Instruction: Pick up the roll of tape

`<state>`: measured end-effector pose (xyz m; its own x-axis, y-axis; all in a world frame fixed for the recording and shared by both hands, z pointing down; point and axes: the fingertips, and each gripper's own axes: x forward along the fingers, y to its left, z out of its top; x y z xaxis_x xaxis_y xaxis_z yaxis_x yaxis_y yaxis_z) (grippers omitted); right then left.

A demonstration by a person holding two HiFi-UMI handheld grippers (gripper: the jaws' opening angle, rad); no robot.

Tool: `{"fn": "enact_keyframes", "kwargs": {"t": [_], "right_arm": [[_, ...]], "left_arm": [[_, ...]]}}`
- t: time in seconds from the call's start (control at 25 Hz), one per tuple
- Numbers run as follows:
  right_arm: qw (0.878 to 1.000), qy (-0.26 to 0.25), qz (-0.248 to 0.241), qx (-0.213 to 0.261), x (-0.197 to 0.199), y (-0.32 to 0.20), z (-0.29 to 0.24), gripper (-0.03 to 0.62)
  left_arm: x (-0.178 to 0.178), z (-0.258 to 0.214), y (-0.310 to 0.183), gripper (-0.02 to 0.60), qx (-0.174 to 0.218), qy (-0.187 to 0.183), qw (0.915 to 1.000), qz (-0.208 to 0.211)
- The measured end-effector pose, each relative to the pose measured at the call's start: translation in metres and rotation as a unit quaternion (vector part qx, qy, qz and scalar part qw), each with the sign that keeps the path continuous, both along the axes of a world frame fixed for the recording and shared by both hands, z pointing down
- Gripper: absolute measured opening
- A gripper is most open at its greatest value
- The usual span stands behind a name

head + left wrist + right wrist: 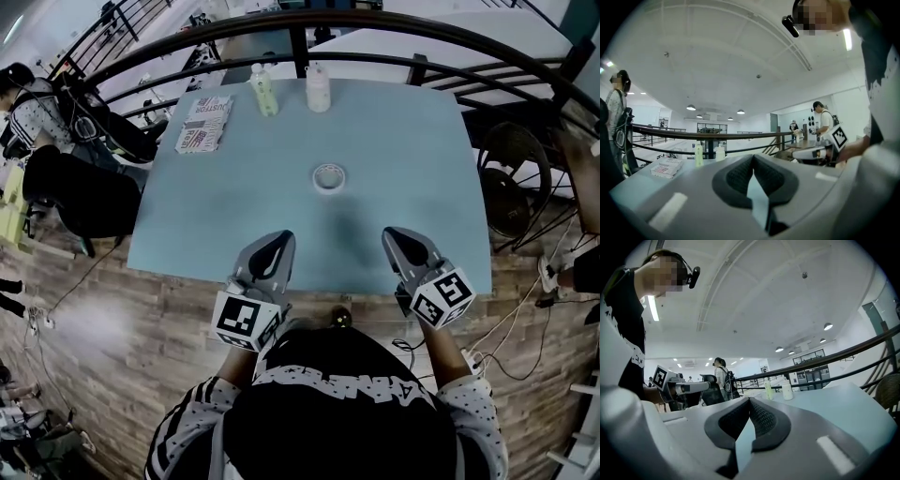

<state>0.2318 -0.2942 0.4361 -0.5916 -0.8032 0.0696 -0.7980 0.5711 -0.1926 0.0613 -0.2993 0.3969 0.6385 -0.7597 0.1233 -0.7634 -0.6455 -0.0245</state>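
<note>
Roll of tape (328, 176): lies flat near the middle of the pale blue desk (412, 169), well apart from both tongs. Left tongs (277, 240) and right tongs (397, 236): over the desk's near edge, tips pressed together, gripping nothing.

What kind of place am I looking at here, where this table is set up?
Probably a mezzanine or balcony level in a large open office or lab: a curved black railing runs round the blue table, the floor is wood plank, and a high white ceiling with round lamps spans the hall beyond.
</note>
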Motion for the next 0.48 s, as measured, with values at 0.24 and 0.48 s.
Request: {"fn": "enact_keyframes", "kwargs": {"t": [0.24, 0.48], "right_arm": [[1.000, 0.015, -0.019, -0.013, -0.003, -0.023, 0.018, 0.005], [0.998, 0.037, -0.042, -0.020, -0.018, -0.051, 0.027, 0.006]], "left_arm": [[-0.010, -0.003, -0.010, 0.000, 0.010, 0.003, 0.9995, -0.029], [-0.025, -0.005, -0.026, 0.000, 0.013, 0.002, 0.9985, -0.052]]}}
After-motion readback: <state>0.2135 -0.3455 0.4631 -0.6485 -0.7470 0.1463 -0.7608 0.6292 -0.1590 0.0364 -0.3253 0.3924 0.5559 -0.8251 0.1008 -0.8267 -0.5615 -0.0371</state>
